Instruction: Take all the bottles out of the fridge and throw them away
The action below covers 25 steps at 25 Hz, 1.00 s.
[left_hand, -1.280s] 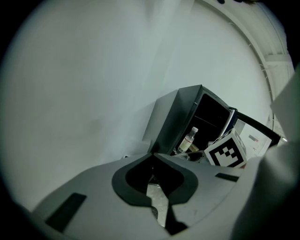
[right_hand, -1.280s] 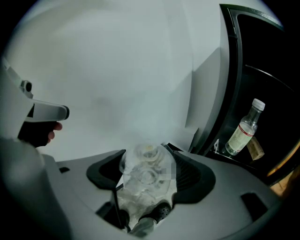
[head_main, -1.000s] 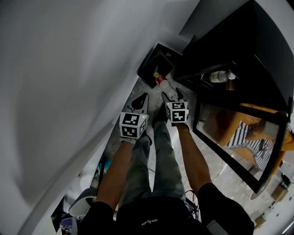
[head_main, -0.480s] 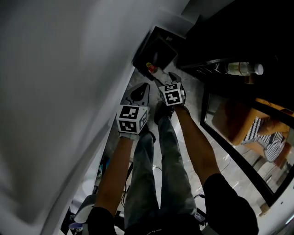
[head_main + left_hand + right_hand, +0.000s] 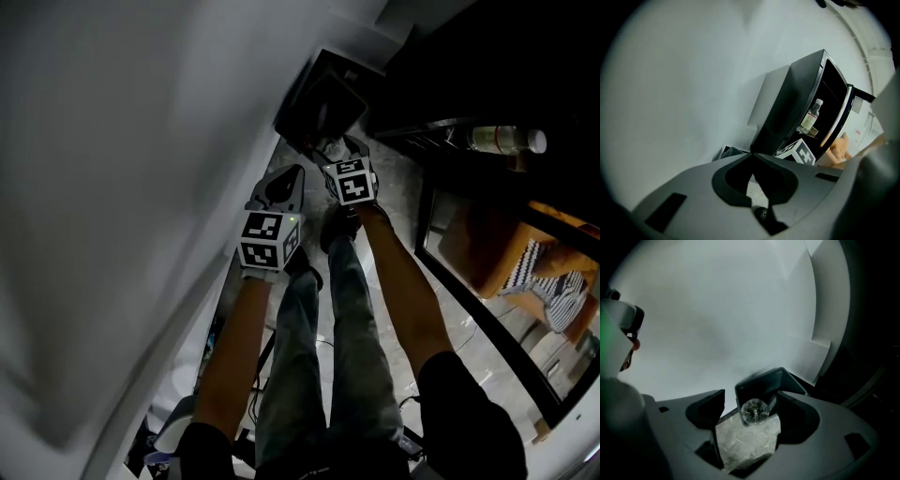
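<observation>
Bottle (image 5: 754,412), clamped a second earlier, floated free between the right gripper's (image 5: 751,400) parted fingers just above the bin (image 5: 761,383), plain only in the right gripper view; left gripper (image 5: 752,155) fingers were shut, empty.

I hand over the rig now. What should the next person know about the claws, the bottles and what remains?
Left claw: shut, empty.
Right claw: open above the black bin; a clear bottle shows between its tips, not pressed, apparently let go.
Fridge: open, a second bottle inside.
Left to do: fetch the second bottle and bin it.
</observation>
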Motion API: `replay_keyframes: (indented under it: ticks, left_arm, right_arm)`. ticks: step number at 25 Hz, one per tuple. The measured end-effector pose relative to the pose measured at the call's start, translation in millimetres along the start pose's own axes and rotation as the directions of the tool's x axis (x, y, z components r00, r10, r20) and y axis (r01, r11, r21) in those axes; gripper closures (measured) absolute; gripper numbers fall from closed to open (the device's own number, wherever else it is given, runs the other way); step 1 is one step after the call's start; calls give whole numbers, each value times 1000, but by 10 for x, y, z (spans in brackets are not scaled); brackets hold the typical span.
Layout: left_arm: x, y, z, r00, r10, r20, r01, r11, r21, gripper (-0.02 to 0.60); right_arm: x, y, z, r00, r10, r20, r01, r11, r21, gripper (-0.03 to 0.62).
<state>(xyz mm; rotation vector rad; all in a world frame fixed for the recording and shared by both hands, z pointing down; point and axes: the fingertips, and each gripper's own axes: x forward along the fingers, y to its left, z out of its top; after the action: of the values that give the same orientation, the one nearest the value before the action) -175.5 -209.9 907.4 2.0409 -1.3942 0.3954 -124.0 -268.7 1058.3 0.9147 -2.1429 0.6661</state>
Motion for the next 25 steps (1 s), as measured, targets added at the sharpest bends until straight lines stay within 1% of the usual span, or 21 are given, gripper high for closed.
replay_keyframes:
  ticks: [4,8,9,11,13,14,16,20,25]
  left_arm:
    - [-77,-76,116,1000,6,8,-6,1000,9,583]
    - [-276,-235,285,1000,-5,18,5,1000,15,583]
    - [-345,-286,352,1000,-11,21,11,1000,21,583]
    - [-496,-399,513,999,-26,27,25,999,32,583]
    - [-676,-545,660,999,-39,30,37,998,42,583]
    - [-779,-629,726,999,-45,32,43,998,47,583]
    - [-994,-794,873,998,-56,38,54,997,57,583]
    - [-1368,-1099,1222,995,-81,61,77,994,74,583]
    - [-1775,-1530,1586,989,-124,78,116,989,91,583]
  right_arm:
    - [-265,-40,12,1000,-17,20,16,1000,15,261]
    - [-827,41,43,998,-38,56,36,998,44,266]
    - [-1004,82,82,996,-44,72,41,998,56,282]
    - [-1386,148,193,991,-72,110,64,995,76,373]
    - [-1779,209,272,985,-104,140,92,992,90,493]
    - [-1971,240,302,982,-117,151,103,990,99,535]
    - [-2359,305,401,977,-132,170,113,987,117,582]
    - [-3090,336,708,965,-136,226,95,979,183,586]
    - [-4041,289,1031,929,-207,307,127,957,261,586]
